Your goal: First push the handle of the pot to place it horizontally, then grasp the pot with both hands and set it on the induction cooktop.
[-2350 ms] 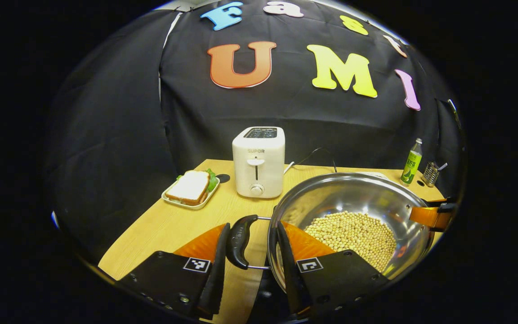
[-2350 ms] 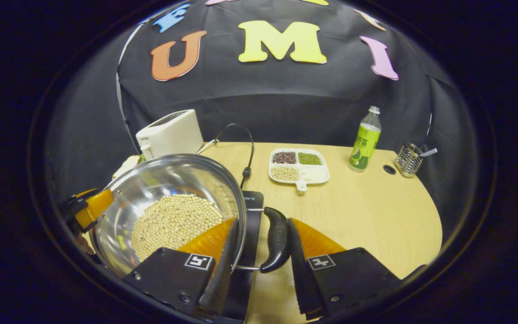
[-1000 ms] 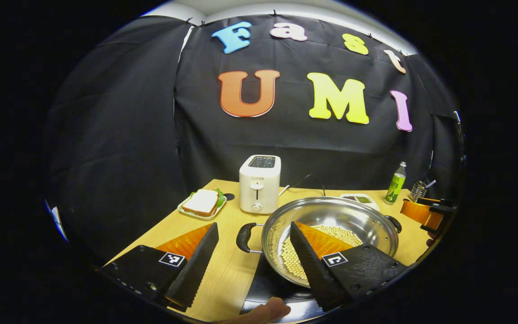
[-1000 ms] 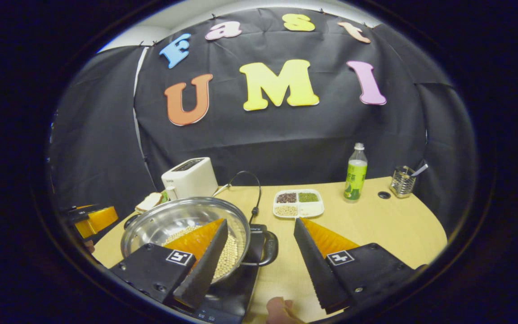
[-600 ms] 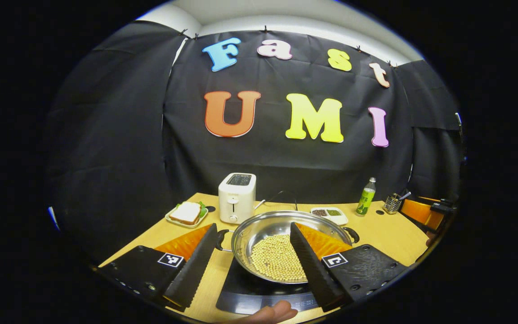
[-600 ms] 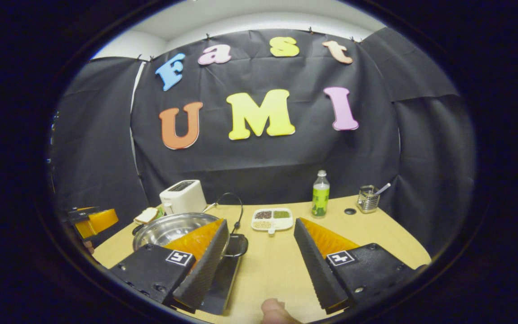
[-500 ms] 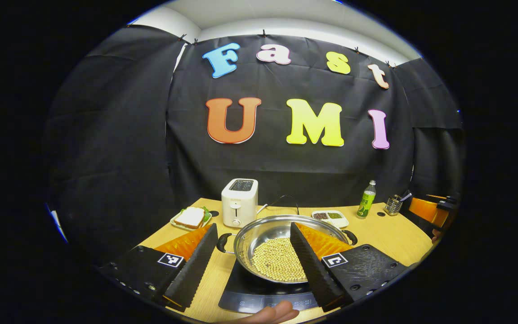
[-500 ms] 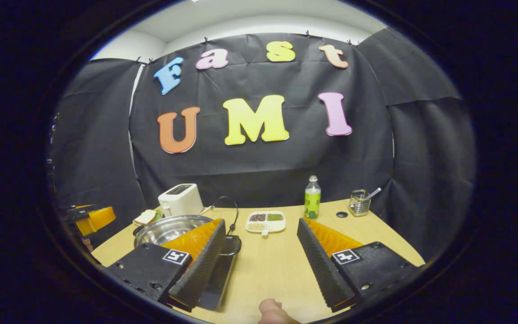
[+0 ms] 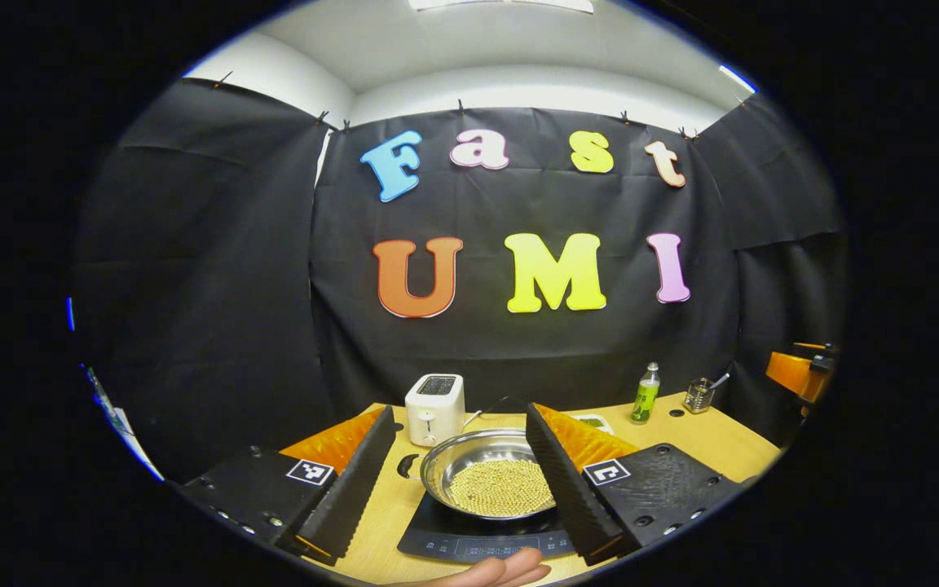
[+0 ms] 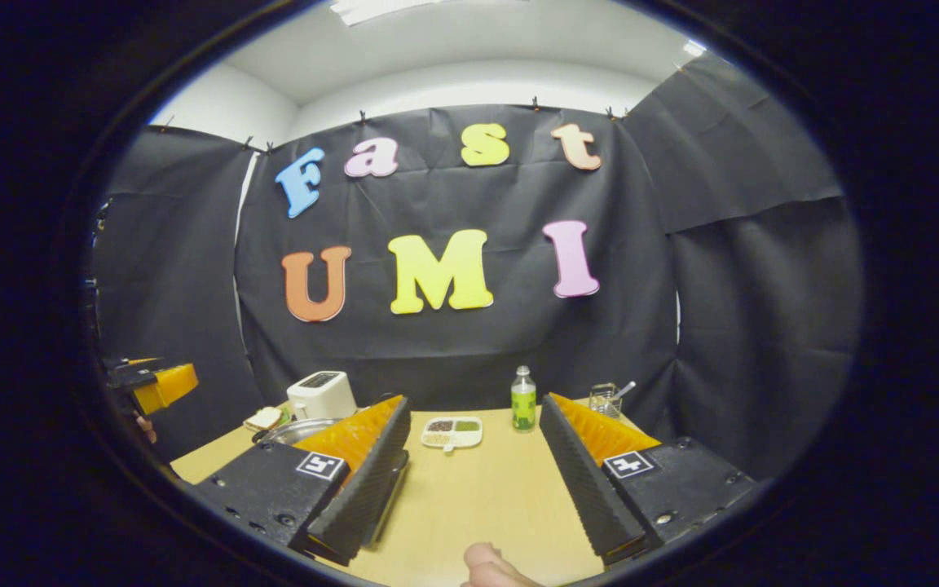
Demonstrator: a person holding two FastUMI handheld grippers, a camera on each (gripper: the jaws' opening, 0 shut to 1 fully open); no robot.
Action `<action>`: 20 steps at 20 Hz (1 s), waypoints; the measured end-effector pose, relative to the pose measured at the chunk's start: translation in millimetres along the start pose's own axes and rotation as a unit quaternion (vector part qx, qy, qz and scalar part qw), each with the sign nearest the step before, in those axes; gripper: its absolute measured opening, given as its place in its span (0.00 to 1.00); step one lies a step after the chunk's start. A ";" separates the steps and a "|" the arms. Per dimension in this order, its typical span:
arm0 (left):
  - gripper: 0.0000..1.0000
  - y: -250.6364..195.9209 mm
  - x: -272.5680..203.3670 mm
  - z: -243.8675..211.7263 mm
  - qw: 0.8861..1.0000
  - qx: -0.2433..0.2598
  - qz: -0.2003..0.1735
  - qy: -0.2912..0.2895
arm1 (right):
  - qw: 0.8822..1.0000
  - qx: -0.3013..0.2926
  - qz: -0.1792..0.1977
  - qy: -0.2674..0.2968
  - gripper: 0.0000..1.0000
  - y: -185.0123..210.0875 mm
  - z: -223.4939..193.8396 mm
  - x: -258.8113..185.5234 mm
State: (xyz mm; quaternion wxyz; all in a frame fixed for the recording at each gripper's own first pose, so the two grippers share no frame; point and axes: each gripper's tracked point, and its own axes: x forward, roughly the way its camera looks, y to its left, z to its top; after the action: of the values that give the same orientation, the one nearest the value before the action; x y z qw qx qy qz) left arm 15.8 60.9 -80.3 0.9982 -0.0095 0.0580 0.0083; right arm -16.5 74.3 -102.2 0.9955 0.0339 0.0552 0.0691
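A steel pot (image 9: 469, 451) holding pale beans sits on the black induction cooktop (image 9: 469, 540), its dark side handle (image 9: 407, 465) pointing left. My left gripper (image 9: 459, 411) is open, pulled back and raised above the table, with nothing between its fingers. In the right gripper view the pot's rim (image 10: 288, 431) peeks out behind the left finger, beside a sliver of the cooktop (image 10: 392, 487). My right gripper (image 10: 475, 403) is open and empty too, well back from the pot. Each gripper shows at the other view's edge: the right gripper (image 9: 798, 372) and the left gripper (image 10: 152, 380).
On the wooden table (image 10: 478, 497) stand a white toaster (image 9: 434, 407), a green bottle (image 10: 523, 398), a divided tray of grains (image 10: 453, 432), a wire cutlery holder (image 10: 604, 398) and a sandwich plate (image 10: 266, 418). A person's fingers (image 9: 494, 571) show at the bottom.
Both grippers let go of the pot's handles, opened, and drew back and up from the table. The pot went from held in the air to resting on the cooktop.
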 end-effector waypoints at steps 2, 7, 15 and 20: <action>0.95 -9.3 -14.1 12.4 1.000 0.005 0.007 -0.014 | 1.000 -0.012 0.007 -0.014 0.97 -8.1 11.8 -20.9; 0.95 -55.2 -44.7 30.0 0.999 0.005 -0.017 -0.046 | 0.997 -0.034 -0.024 -0.070 0.96 -49.2 41.6 -68.9; 0.96 -79.4 -66.1 19.3 0.998 0.003 -0.016 -0.067 | 0.998 -0.025 -0.046 -0.046 0.97 -86.2 14.9 -79.8; 0.96 -83.2 -64.3 13.3 0.998 0.000 -0.024 -0.059 | 0.998 -0.014 -0.056 -0.035 0.97 -97.4 7.2 -74.7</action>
State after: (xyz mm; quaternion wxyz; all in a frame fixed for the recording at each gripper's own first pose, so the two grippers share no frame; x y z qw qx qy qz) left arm -45.0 -23.0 -58.1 0.9998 -0.0103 -0.0011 -0.0146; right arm -76.2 -32.9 -94.5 0.9995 0.0191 0.0212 0.0128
